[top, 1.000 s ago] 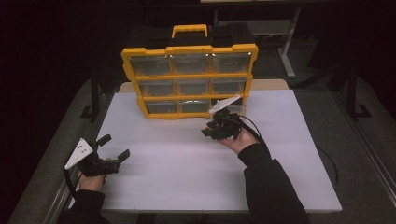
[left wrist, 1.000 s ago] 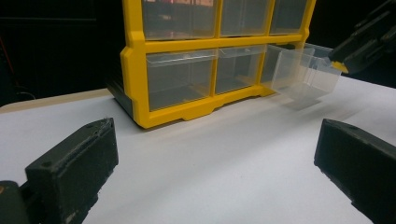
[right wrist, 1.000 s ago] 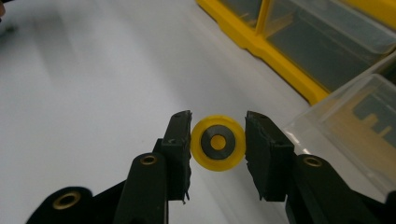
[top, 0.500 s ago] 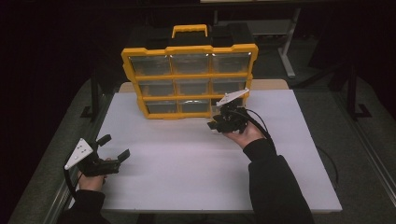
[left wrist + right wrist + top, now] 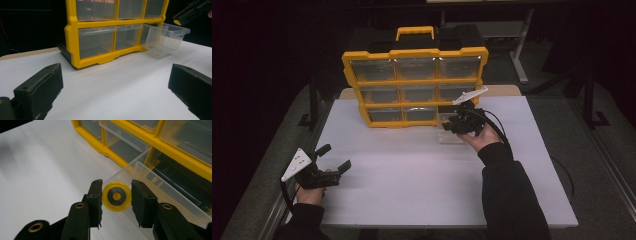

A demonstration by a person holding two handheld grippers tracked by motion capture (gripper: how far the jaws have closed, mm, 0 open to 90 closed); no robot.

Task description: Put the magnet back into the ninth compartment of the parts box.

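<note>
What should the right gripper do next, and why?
Probably ease the right gripper forward and down over the open drawer, then part its jaws. It holds a yellow wheel right at the drawer's near rim, and that drawer is pulled out of the organizer.

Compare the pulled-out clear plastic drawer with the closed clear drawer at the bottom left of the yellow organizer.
The pulled-out clear plastic drawer juts from the yellow organizer over the white table; the closed bottom-left drawer sits flush. The right gripper is at the open one; nothing touches the closed one. Both are transparent.
</note>
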